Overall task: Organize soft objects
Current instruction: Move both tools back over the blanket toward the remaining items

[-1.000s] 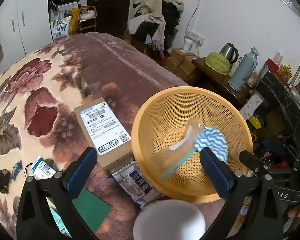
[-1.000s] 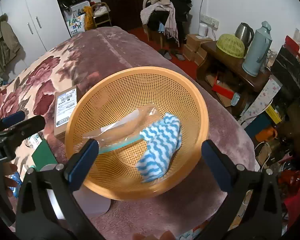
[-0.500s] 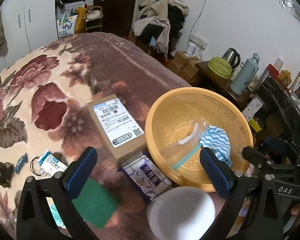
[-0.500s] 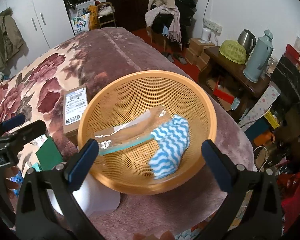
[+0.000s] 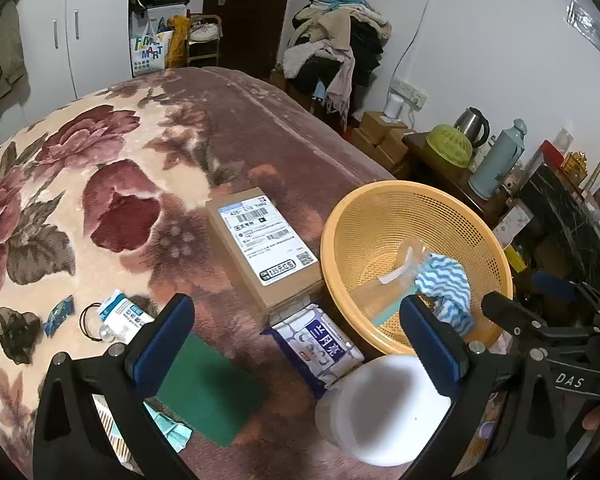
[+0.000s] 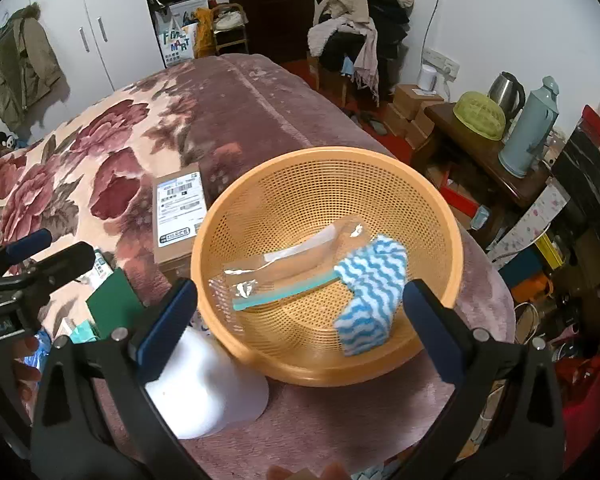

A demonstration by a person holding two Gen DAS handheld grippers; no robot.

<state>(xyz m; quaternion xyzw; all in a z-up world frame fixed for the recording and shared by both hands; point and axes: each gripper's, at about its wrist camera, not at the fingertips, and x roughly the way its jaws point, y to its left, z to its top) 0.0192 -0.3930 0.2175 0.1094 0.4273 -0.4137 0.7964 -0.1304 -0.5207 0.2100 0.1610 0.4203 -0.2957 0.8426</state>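
Picking next: wipes pack (image 5: pixel 318 342) lies just ahead of my left claw (image 5: pixel 296 340), against the basket (image 5: pixel 384 200); both claws spread, empty.

Left gripper (image 5: pixel 296 332) and right gripper (image 6: pixel 300 312): jaws spread wide, nothing between them, side by side.
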